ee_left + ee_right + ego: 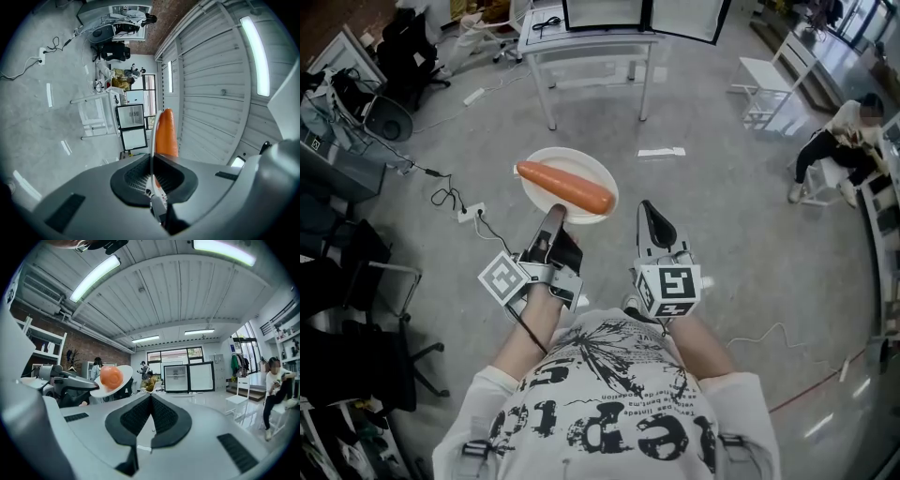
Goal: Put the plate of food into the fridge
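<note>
A white plate (586, 167) with a long orange carrot (565, 186) on it hangs above the floor in front of me. My left gripper (555, 217) is shut on the plate's near rim. In the left gripper view the plate (153, 140) stands edge-on between the jaws, with the carrot (167, 136) beside it. My right gripper (652, 212) is to the right of the plate, shut and empty, its pads meeting (151, 400). From the right gripper view the plate (123, 376) and carrot (111, 376) show at the left. Two glass-door fridges (176, 378) stand far across the room.
A white table (591, 42) stands ahead, with a white chair (767, 89) to its right. A person (839, 141) sits at the far right. A power strip with cables (469, 214) lies on the floor at the left, near dark office chairs (356, 281).
</note>
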